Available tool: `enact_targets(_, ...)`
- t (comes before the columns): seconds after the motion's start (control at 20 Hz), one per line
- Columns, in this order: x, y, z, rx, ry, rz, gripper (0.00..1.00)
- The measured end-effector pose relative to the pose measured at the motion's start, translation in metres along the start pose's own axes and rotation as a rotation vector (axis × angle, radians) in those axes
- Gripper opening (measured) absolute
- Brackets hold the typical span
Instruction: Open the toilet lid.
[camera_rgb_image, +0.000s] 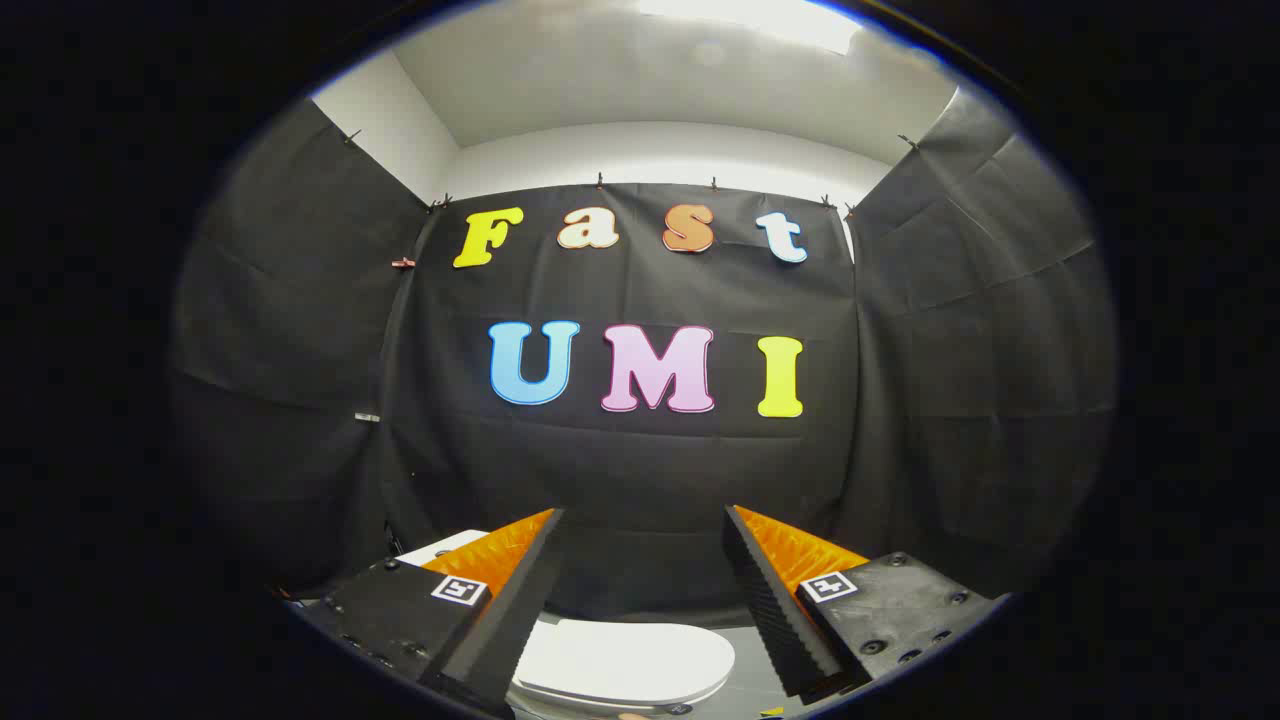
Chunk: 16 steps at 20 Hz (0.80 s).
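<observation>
Gripper (645, 520) held up and level, aimed at the booth's black cloth wall (640, 470). Jaws wide apart, nothing between them; ridged black inner faces and orange sides on both fingers (520, 590). Each finger base carries a small square black-and-white marker.

Toilet lid (625, 660), white, sits low, below and between the fingers, well clear of both. It lies flat and closed. A white corner of the toilet tank (440, 545) shows behind the left finger. White ceiling (650, 80) with a bright light above the cloth.
</observation>
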<state>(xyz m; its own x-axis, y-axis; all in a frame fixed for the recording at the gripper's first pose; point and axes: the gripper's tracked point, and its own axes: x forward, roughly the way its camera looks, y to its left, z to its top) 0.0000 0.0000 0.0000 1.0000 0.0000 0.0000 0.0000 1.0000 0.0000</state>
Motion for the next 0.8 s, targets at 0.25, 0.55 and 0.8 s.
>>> enact_targets(0.25, -0.0010, 0.0020, -0.0014, -0.006, 0.001, 0.004, 0.98)
enact_targets(0.55, 0.0006, -0.0028, -0.0036, 0.008, 0.011, -0.005, 0.98)
enact_targets(0.8, 0.0019, -0.0042, -0.0078, 0.006, 0.021, -0.007, 0.98)
